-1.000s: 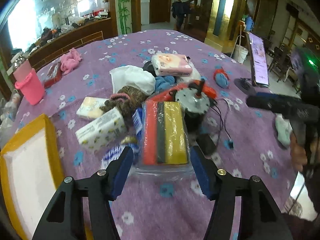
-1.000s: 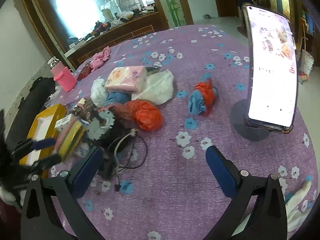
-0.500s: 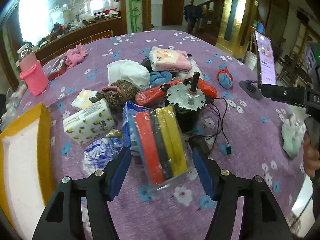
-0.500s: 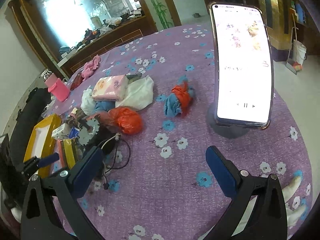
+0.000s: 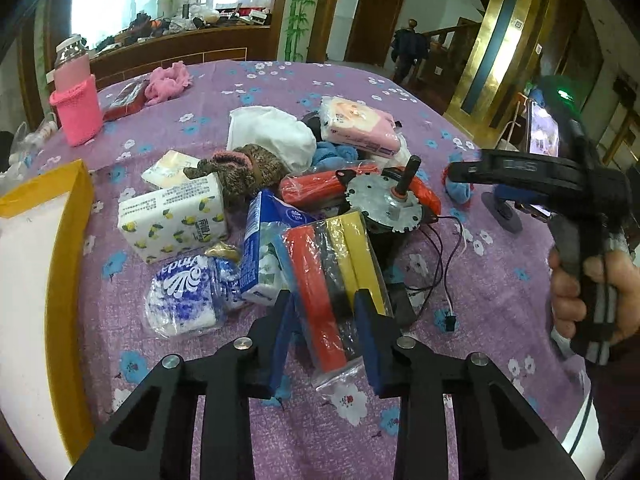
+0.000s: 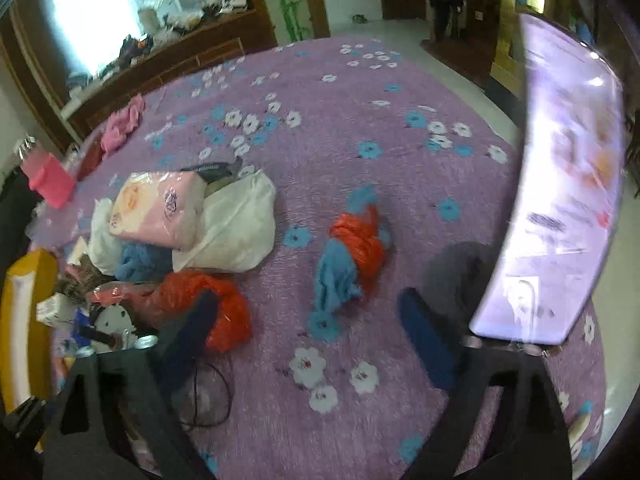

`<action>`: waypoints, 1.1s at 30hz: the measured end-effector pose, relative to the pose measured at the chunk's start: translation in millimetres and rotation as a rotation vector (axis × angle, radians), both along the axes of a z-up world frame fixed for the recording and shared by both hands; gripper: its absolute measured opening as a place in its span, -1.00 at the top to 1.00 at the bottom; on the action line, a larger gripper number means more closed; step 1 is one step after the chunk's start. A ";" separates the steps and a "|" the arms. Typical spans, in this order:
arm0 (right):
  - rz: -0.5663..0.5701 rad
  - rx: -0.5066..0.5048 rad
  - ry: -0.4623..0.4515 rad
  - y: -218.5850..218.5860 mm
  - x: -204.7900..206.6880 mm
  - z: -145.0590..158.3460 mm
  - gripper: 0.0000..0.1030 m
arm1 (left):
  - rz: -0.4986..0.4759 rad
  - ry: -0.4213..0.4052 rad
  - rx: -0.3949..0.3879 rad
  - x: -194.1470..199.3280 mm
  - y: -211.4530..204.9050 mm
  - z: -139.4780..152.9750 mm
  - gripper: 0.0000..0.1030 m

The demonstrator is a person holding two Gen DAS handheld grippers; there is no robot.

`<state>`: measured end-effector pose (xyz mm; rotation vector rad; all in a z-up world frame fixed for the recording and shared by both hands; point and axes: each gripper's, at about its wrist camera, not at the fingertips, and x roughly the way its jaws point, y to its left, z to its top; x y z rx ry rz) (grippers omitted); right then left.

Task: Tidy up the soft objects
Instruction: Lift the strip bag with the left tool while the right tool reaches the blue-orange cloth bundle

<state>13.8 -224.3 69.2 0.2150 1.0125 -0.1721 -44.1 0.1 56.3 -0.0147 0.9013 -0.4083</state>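
Note:
A clear bag of red, black and yellow sponges [image 5: 332,280] lies at the front of a pile of soft things on the purple flowered tablecloth [image 5: 480,264]. My left gripper [image 5: 326,332] is closing, and its blue pads press on both sides of the bag's near end. In the right wrist view, my right gripper [image 6: 310,312] is wide and closing. The lower end of a blue-and-orange cloth bundle [image 6: 352,252] lies between its fingertips, untouched. A hand [image 5: 580,292] holds that gripper at the right of the left wrist view.
The pile holds tissue packs [image 5: 172,220], a knitted brown item [image 5: 244,168], a white bag [image 6: 236,232], a pink pack [image 6: 156,208] and a geared motor [image 5: 384,204] with loose wires. A yellow-rimmed tray [image 5: 64,248] sits left. A phone on a stand [image 6: 560,200] is right.
The left jaws have shut onto the sponge bag as the gripper sank a little. The right gripper slid towards the blue-and-orange bundle, and its jaws narrowed slightly.

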 end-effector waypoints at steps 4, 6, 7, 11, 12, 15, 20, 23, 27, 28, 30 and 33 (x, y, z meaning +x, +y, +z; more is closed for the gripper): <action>0.022 0.004 0.044 10.0 12.7 -9.9 -0.62 | 0.001 -0.005 0.002 -0.8 -3.5 -2.2 0.36; 0.027 0.025 0.052 11.7 12.0 -13.3 -0.62 | 0.003 -0.003 -0.003 -0.6 -5.9 -2.9 0.34; 0.029 0.028 0.055 12.8 11.7 -14.8 -0.62 | 0.005 0.000 -0.005 -0.3 -6.7 -3.1 0.34; 0.027 0.032 0.049 9.4 9.1 -17.5 -0.62 | 0.015 0.008 -0.034 -0.4 -3.6 -2.3 0.34; 0.030 0.049 0.040 8.0 8.8 -16.9 -0.62 | 0.022 0.011 -0.041 -0.3 -2.0 -1.7 0.34; 0.037 0.088 0.017 4.1 8.6 -13.8 -0.62 | 0.047 0.017 -0.069 -1.4 6.0 1.6 0.34; -0.003 0.161 0.003 -7.2 12.6 -10.4 -0.62 | 0.095 0.011 -0.135 -9.3 26.6 7.9 0.32; -0.028 0.160 0.001 -10.6 15.2 -8.5 -0.62 | 0.110 0.019 -0.150 -12.7 33.6 6.1 0.32; -0.081 0.096 0.026 -6.8 20.5 -10.4 -0.62 | 0.100 0.038 -0.159 -17.4 32.1 2.3 0.32; -0.094 0.071 0.034 -4.0 23.0 -12.0 -0.62 | 0.096 0.040 -0.159 -17.9 30.3 1.9 0.32; -0.105 0.033 0.042 -1.6 26.1 -14.0 -0.29 | 0.089 0.047 -0.161 -17.6 25.4 1.6 0.32; -0.083 -0.009 0.054 4.8 33.1 -17.5 0.41 | 0.085 0.057 -0.164 -15.2 18.8 0.0 0.32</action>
